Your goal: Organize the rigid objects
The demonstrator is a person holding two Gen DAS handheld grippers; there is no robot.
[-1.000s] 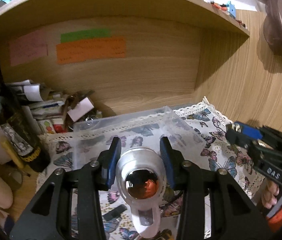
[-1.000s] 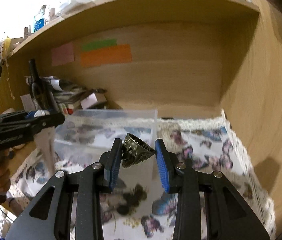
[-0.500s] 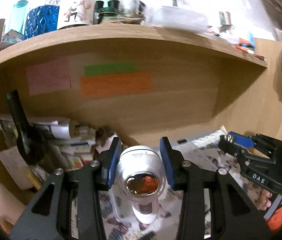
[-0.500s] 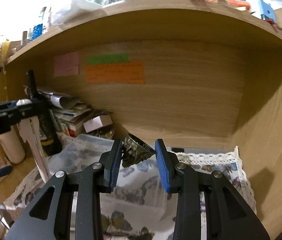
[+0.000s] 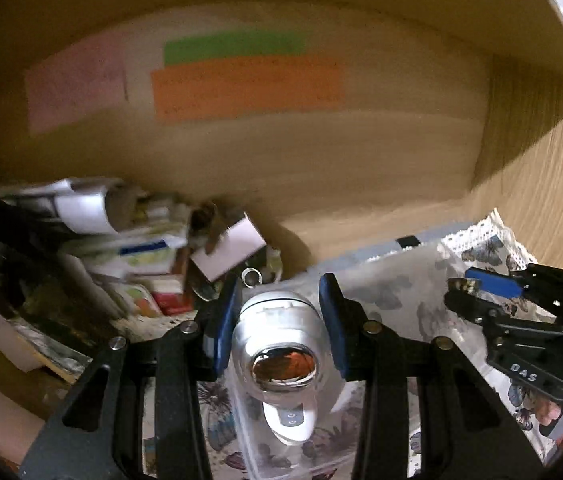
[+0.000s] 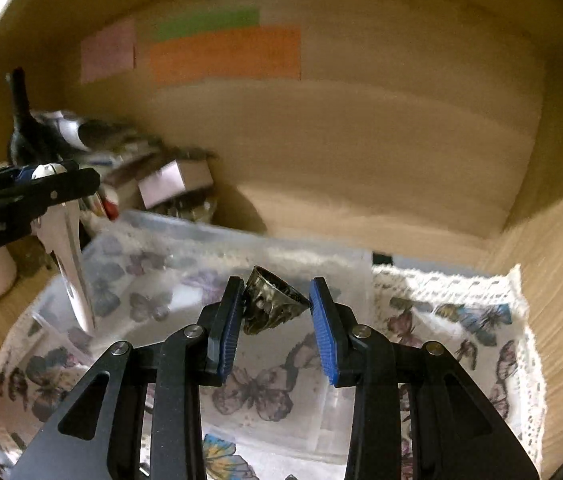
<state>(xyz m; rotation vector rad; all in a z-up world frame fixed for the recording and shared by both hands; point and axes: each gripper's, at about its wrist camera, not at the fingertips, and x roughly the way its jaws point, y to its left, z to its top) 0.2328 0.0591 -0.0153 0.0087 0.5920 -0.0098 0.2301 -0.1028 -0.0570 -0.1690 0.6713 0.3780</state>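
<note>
My left gripper [image 5: 279,320] is shut on a silver and white handheld device [image 5: 279,344] with a shiny round face; its white handle hangs down over the clear plastic box [image 5: 381,276]. The device also shows in the right wrist view [image 6: 67,252], held by the left gripper [image 6: 37,184] at the left. My right gripper [image 6: 275,312] is shut on a small dark patterned metal cup [image 6: 271,304], tilted, above the clear box [image 6: 241,248]. The right gripper [image 5: 481,292] shows at the right of the left wrist view.
The box sits on a butterfly-print cloth [image 6: 461,320] with a lace edge, inside a wooden shelf nook. Papers, small boxes and a dark bottle [image 6: 21,120] are piled at the back left. Coloured notes [image 5: 245,84] hang on the back wall. A wooden side wall [image 6: 561,260] stands at right.
Both grippers have tipped back down toward the clear box after being raised half a second ago. Each still holds its object.
</note>
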